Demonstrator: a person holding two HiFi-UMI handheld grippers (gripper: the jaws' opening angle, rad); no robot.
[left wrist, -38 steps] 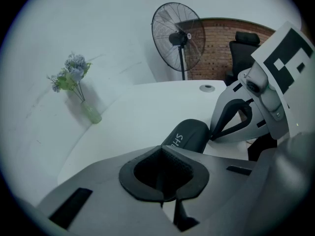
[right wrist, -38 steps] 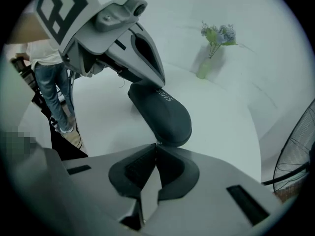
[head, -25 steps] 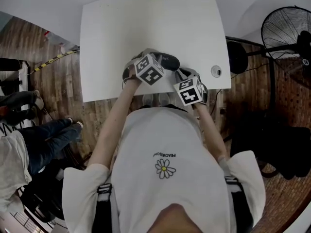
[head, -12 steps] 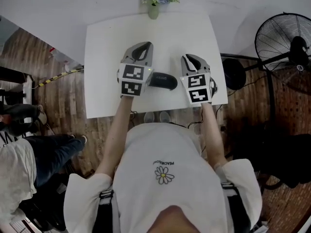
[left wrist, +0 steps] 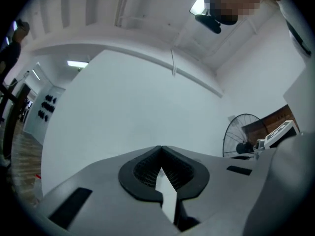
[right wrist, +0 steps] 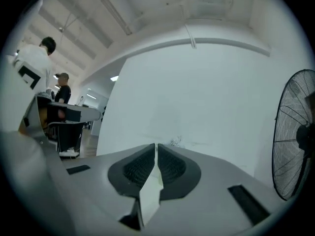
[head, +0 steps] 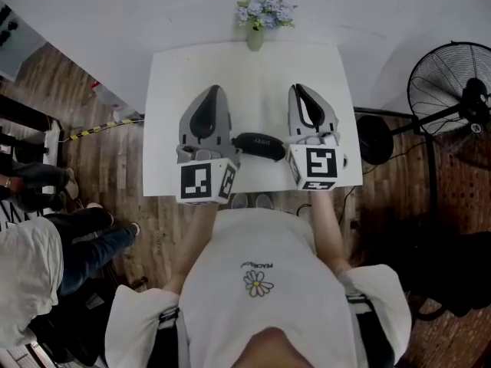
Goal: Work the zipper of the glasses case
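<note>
Head view is showing the glasses case (head: 258,146) lying between the shut, empty left gripper (head: 215,90) and the right gripper (head: 300,89), nearly together and closing on nothing, so both should be opening, one steadying the case, one pinching its zipper.

Bright, even indoor light; faint shadows; heavy fisheye warp, black vignetted corners in gripper views.
</note>
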